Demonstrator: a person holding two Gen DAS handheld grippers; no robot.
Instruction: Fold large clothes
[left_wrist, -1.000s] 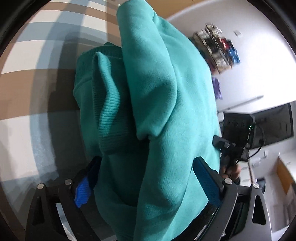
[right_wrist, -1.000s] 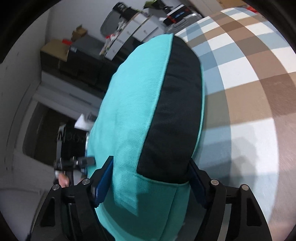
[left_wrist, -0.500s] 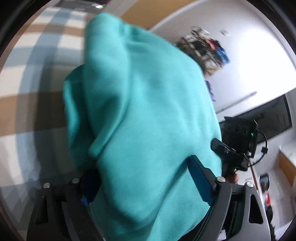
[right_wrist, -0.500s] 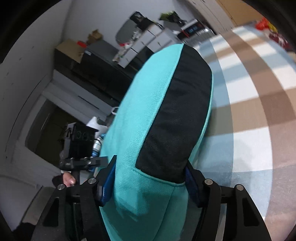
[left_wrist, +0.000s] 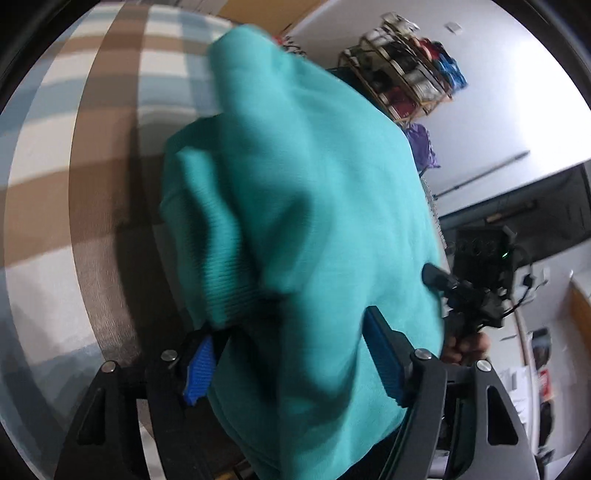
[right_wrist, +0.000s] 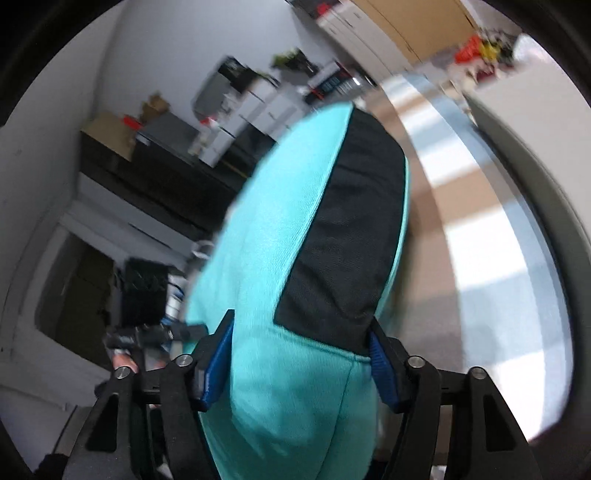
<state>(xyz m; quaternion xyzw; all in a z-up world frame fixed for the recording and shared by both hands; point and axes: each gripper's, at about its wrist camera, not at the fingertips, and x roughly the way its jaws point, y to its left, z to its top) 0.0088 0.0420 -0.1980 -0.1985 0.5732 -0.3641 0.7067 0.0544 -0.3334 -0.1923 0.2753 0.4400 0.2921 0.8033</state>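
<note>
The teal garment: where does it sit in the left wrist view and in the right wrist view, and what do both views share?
Left wrist: the teal garment fills the centre, bunched between the left gripper fingers.
Right wrist: it fills the centre, showing a black panel, between the right gripper fingers.
Shared landmark: the checked cloth beneath.

One teal garment (left_wrist: 314, 221), two tools: left tool (left_wrist: 291, 354), right tool (right_wrist: 301, 354); one checked cloth (left_wrist: 74, 184).

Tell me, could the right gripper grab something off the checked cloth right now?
Probably not. The right gripper already has the teal garment bunched between its blue pads, filling the gap and hanging in front of the checked cloth. It would need to let go first.
</note>
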